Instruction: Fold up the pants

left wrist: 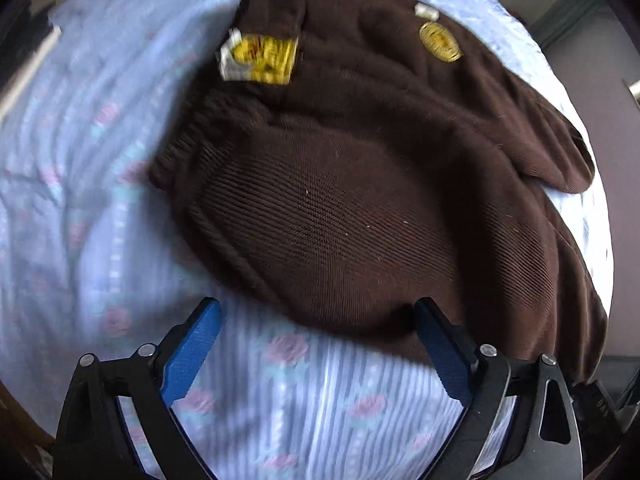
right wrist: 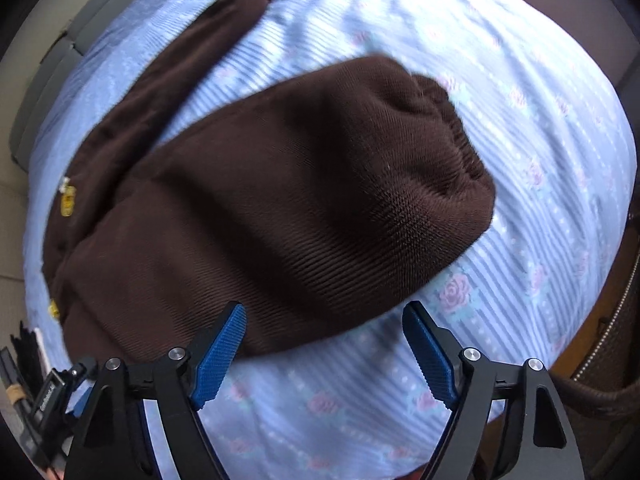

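Dark brown knit pants point(left wrist: 340, 184) lie bunched and partly folded on a light blue floral bedsheet point(left wrist: 100, 200). A yellow label point(left wrist: 264, 60) and a round yellow badge point(left wrist: 440, 42) show near their far side. My left gripper point(left wrist: 320, 316) is open and empty, just above the sheet at the near edge of the pants. In the right wrist view the pants point(right wrist: 280, 200) fill the middle, one leg running to the upper left. My right gripper point(right wrist: 326, 320) is open and empty, its tips at the near edge of the pants.
The bedsheet point(right wrist: 540, 160) covers the whole work surface and drops off at its edges. A brown bag with a zip point(right wrist: 612, 320) lies at the right. Dark tools point(right wrist: 36, 392) sit at the lower left. Grey floor point(left wrist: 592, 40) shows beyond the sheet.
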